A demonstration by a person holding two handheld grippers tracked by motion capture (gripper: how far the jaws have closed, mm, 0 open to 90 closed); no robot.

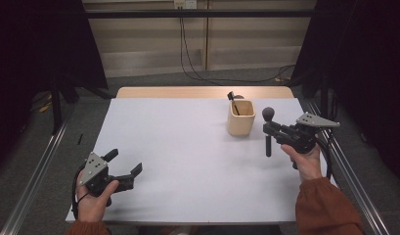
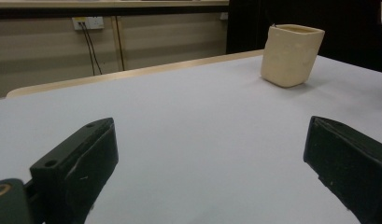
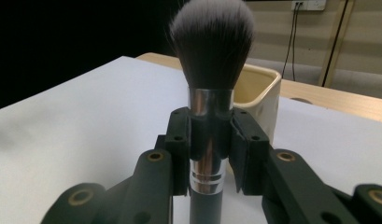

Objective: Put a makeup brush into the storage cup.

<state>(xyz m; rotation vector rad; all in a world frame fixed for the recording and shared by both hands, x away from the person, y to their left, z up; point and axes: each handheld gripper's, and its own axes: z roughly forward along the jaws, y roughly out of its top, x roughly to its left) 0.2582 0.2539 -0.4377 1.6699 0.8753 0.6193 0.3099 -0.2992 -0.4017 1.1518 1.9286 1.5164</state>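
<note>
Right tongs (image 3: 209,140) grasp makeup brush (image 3: 211,60) upright, likely for dropping into beige holder (image 1: 241,118). Left tongs (image 1: 123,164) released, idle over counter (image 1: 188,147).

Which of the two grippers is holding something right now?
The right gripper: its jaws are shut on an upright makeup brush, bristles up, beside the cream cup. The left gripper is open with nothing in it.
</note>
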